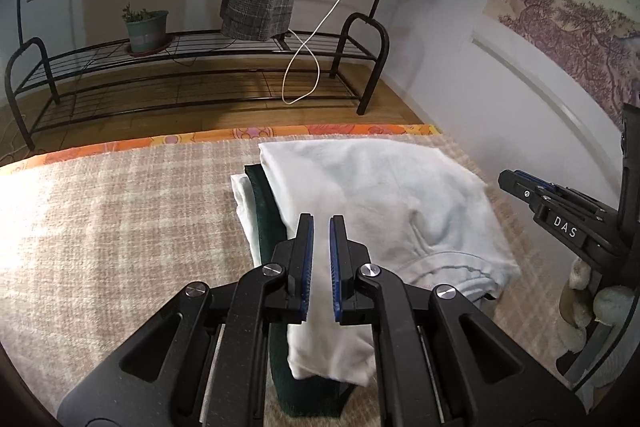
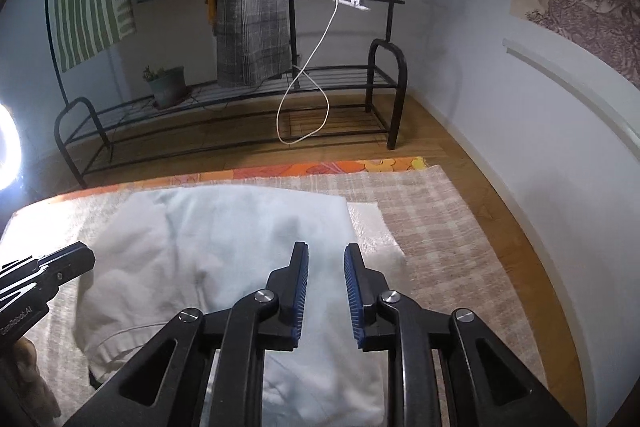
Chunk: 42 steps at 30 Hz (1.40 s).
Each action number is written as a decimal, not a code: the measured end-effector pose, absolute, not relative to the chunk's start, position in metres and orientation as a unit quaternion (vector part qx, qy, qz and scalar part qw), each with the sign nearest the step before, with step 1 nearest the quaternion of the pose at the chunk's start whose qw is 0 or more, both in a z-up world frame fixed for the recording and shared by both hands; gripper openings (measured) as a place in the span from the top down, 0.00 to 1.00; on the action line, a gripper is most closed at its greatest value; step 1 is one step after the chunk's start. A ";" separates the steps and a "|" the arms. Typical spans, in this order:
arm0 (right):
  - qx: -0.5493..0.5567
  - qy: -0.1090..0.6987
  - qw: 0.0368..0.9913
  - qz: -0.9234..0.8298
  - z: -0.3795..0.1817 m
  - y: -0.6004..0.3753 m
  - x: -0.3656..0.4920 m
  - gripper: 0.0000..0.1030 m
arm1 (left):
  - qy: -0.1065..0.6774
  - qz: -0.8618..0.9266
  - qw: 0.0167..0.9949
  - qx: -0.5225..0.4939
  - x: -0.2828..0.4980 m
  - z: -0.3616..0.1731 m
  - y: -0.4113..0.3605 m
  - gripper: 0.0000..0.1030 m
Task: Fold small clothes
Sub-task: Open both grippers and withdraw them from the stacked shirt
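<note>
Both hand-held grippers, left [image 1: 321, 223] and right [image 2: 327, 254], hover with jaws apart; grabbing carelessly could mess the folded pale white cotton garment [image 1: 392, 195].

Clothes stack [image 1: 384, 195] on blanket [image 1: 120, 219] (rack [image 1: 192, 67] behind)

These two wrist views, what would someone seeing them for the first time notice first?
Most likely the pale white garment lying on the checked blanket, on top of a dark green piece that shows at its left edge. Next, the black grippers with blue-padded fingers: the left gripper and right gripper both hang open over the garment. Behind stands a black rack with hanging clothes.
</note>
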State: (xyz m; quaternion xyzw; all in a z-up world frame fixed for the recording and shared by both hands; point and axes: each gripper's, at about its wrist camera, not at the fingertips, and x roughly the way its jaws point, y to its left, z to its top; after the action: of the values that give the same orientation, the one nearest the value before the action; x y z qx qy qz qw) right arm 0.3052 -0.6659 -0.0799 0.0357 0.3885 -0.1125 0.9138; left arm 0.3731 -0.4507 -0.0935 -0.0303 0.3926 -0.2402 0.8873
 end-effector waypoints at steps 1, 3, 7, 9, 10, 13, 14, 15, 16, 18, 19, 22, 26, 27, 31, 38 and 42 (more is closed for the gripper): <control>0.036 0.386 0.915 -0.114 -0.076 -0.665 0.301 0.82 | 0.391 -0.241 0.888 -0.031 0.370 -0.090 -0.448 0.96; 0.036 0.382 0.917 -0.112 -0.067 -0.661 0.295 0.82 | 0.384 -0.243 0.890 -0.032 0.360 -0.081 -0.443 0.96; 0.032 0.374 0.920 -0.110 -0.047 -0.646 0.277 0.82 | 0.373 -0.248 0.893 -0.035 0.338 -0.060 -0.430 0.96; 0.035 0.369 0.923 -0.107 -0.037 -0.637 0.266 0.82 | 0.364 -0.249 0.897 -0.034 0.325 -0.048 -0.421 0.96; 0.036 0.367 0.923 -0.107 -0.033 -0.633 0.261 0.82 | 0.358 -0.250 0.899 -0.033 0.319 -0.041 -0.415 0.96; 0.030 0.357 0.927 -0.109 -0.016 -0.616 0.243 0.82 | 0.342 -0.252 0.905 -0.031 0.295 -0.021 -0.398 0.96; 0.029 0.354 0.928 -0.110 -0.010 -0.609 0.236 0.82 | 0.338 -0.254 0.906 -0.032 0.287 -0.015 -0.391 0.96; 0.030 0.349 0.930 -0.110 -0.002 -0.602 0.227 0.82 | 0.333 -0.254 0.907 -0.032 0.279 -0.009 -0.384 0.96; 0.032 0.346 0.931 -0.109 0.004 -0.597 0.220 0.82 | 0.328 -0.255 0.909 -0.030 0.270 -0.003 -0.377 0.96; 0.041 0.336 0.935 -0.109 0.016 -0.586 0.206 0.82 | 0.323 -0.257 0.910 -0.030 0.253 0.006 -0.363 0.96; 0.047 0.332 0.936 -0.106 0.023 -0.579 0.196 0.82 | 0.319 -0.258 0.911 -0.030 0.242 0.011 -0.353 0.96; 0.043 0.324 0.938 -0.113 0.036 -0.557 0.173 0.82 | 0.310 -0.259 0.914 -0.029 0.217 0.019 -0.332 0.96; 0.055 0.315 0.942 -0.106 0.045 -0.526 0.139 0.79 | 0.300 -0.262 0.917 -0.016 0.181 0.023 -0.305 0.96; 0.054 0.313 0.942 -0.105 0.045 -0.518 0.131 0.78 | 0.298 -0.263 0.918 -0.012 0.172 0.022 -0.299 0.96; 0.049 0.300 0.946 -0.115 0.041 -0.487 0.101 0.77 | 0.295 -0.266 0.918 -0.002 0.142 0.014 -0.275 0.89; 0.071 0.292 0.947 -0.112 0.024 -0.452 0.074 0.76 | 0.290 -0.261 0.921 -0.001 0.118 -0.004 -0.246 0.88; 0.064 0.294 0.947 -0.114 0.013 -0.438 0.070 0.76 | 0.284 -0.256 0.924 0.004 0.111 -0.012 -0.239 0.88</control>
State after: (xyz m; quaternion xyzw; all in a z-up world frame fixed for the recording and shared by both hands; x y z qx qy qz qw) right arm 0.0701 -0.4378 0.0134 0.0637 0.2944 -0.1137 0.9467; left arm 0.1115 -0.2386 -0.0124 0.0043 0.2837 -0.2564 0.9240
